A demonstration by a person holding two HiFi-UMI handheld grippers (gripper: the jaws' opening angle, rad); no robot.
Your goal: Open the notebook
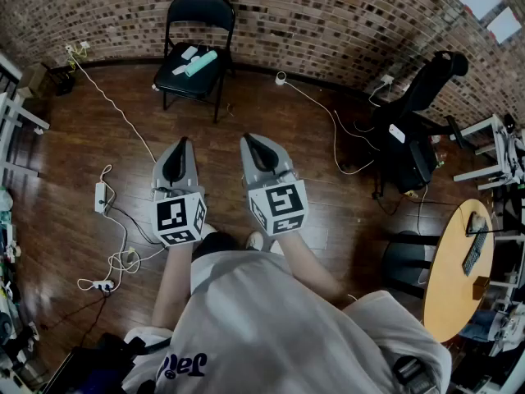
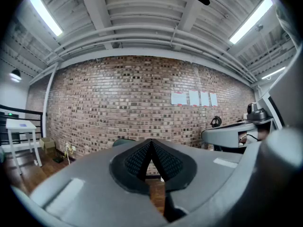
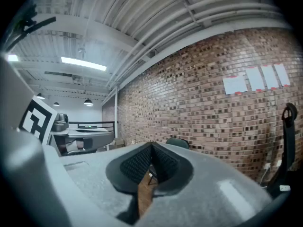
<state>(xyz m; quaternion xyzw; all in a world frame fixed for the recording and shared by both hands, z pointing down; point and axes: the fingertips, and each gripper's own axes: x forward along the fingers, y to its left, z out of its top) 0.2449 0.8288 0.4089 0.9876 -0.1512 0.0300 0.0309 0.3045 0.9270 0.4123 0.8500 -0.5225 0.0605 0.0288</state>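
Note:
A black folding chair [image 1: 197,23] stands by the brick wall, ahead of both grippers. On its seat lie a teal, flat object [image 1: 201,62] and two white pieces [image 1: 189,53]; I cannot tell which of them is the notebook. My left gripper [image 1: 184,143] and right gripper [image 1: 250,139] are held side by side over the wooden floor, well short of the chair, pointing toward it. Both are shut with nothing between the pads. The left gripper [image 2: 151,142] and right gripper [image 3: 151,145] views show the jaws meeting at the tips. The chair back [image 3: 177,142] peeks over the right jaws.
White cables and a power strip [image 1: 100,197] trail across the floor at the left. A black office chair [image 1: 414,125] and a round wooden table [image 1: 455,269] stand at the right. White tables [image 1: 16,117] sit at the left edge.

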